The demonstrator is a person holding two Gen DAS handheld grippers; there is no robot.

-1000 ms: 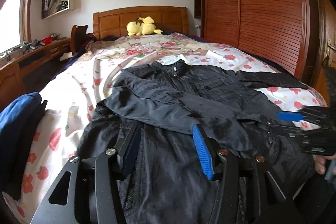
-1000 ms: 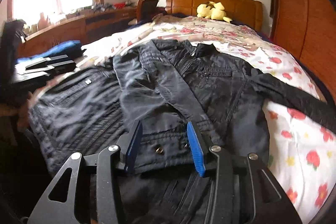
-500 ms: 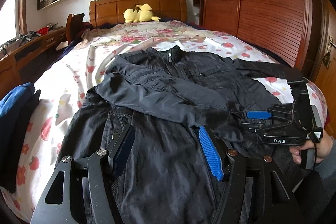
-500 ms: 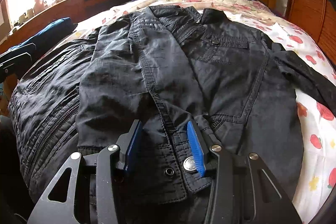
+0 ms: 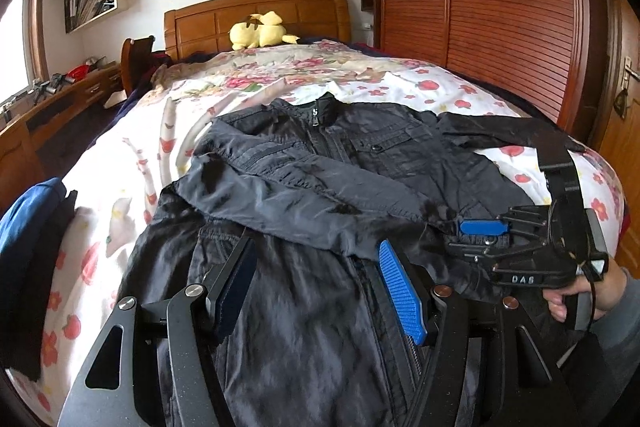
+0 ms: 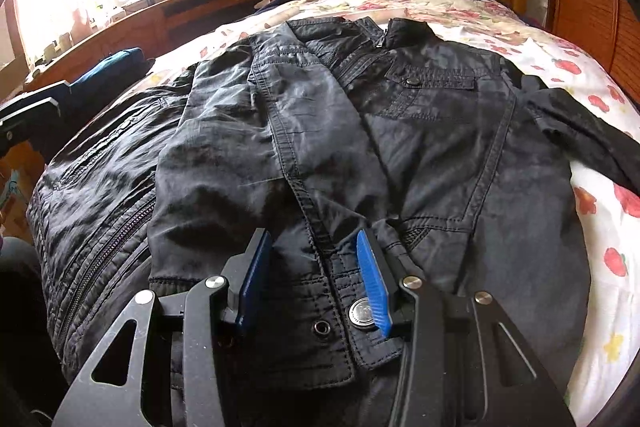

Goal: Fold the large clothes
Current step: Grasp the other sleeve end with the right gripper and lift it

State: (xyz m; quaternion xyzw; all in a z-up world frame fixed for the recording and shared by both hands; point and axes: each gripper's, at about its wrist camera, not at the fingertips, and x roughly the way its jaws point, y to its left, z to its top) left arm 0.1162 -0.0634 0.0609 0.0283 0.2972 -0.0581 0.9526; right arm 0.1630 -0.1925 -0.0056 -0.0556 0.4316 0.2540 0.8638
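A black jacket [image 5: 360, 155] lies front up on the bed, collar toward the headboard. One sleeve [image 5: 304, 199] is folded across its chest; the other sleeve [image 5: 500, 127] stretches out to the right. My left gripper [image 5: 316, 243] hangs open over the jacket's lower front, nothing between its blue pads. My right gripper [image 6: 312, 233] stands low over the folded sleeve's cuff [image 6: 332, 291], its fingers apart on either side of the cuff's seam, one pad beside a metal snap [image 6: 360, 313]. From the left wrist view the right gripper [image 5: 480, 235] rests at the cuff, held by a hand [image 5: 580, 299].
The bed's floral sheet [image 5: 120, 195] shows on both sides of the jacket. A yellow plush toy [image 5: 260, 31] sits by the wooden headboard. A blue folded garment [image 5: 28, 223] lies at the bed's left edge. A wooden wardrobe [image 5: 500, 7] stands right, a desk [image 6: 140, 19] left.
My right gripper came down and closer over the sleeve cuff, entering the left wrist view from the right. The left gripper's jaws widened a little.
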